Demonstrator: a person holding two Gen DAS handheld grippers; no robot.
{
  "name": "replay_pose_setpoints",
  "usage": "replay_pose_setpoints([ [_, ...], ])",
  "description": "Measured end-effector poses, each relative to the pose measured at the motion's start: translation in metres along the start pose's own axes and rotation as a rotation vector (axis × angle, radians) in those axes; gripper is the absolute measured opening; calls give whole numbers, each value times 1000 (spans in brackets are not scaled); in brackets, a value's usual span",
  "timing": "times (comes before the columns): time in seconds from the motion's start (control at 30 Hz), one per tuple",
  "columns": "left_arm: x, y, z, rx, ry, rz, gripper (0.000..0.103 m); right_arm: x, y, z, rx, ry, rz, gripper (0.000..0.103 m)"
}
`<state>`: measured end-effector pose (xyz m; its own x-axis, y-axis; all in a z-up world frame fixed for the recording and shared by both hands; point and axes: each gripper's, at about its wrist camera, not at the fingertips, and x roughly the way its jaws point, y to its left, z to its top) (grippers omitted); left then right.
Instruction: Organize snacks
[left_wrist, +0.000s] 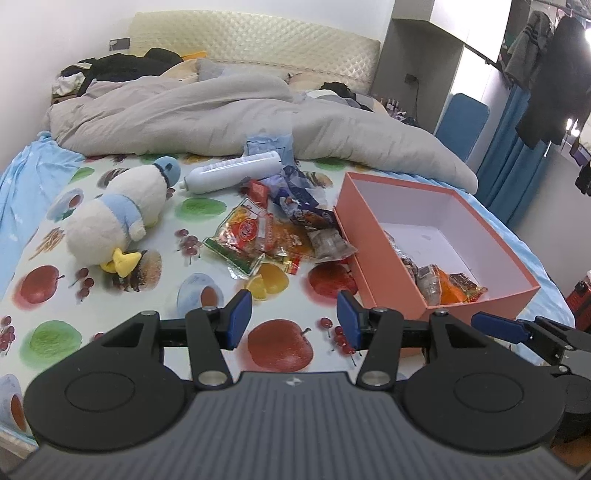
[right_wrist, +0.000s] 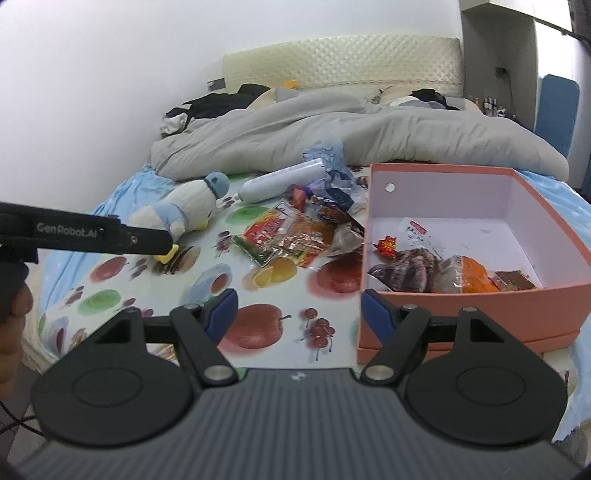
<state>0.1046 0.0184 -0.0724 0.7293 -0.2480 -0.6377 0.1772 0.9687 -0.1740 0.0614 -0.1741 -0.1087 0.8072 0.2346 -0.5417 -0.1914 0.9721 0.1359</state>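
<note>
Both claws are spread and grasp nothing: left gripper (left_wrist: 293, 319) and right gripper (right_wrist: 299, 314) hover over the fruit-print sheet (left_wrist: 155, 295). Loose snack packets (left_wrist: 258, 236) lie in a pile just left of the pink box (left_wrist: 388, 266), some touching its wall. Several packets (right_wrist: 443, 273) sit inside the box at its near end. Plush duck (left_wrist: 114, 218) and white bottle (left_wrist: 232, 171) lie beside the pile.

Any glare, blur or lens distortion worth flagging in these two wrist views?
Left wrist view: blown-out window glare at the upper right, and fisheye bending of the pink box. Right wrist view: even light, no glare, headboard curved by the lens, corners dark.
</note>
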Motion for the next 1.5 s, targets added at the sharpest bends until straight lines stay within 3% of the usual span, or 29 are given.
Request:
replay_pose_setpoints([
  [0.77,48,86,5,-120,5,48,61,71,38,24,-102,47,-30,75],
  [1.23,152,123,39,-134,60,19,66,168,38,32,-114,123,-36,75],
  [1.5,221,137,56,-130,99,28,68,227,30,42,-99,115,-19,74],
])
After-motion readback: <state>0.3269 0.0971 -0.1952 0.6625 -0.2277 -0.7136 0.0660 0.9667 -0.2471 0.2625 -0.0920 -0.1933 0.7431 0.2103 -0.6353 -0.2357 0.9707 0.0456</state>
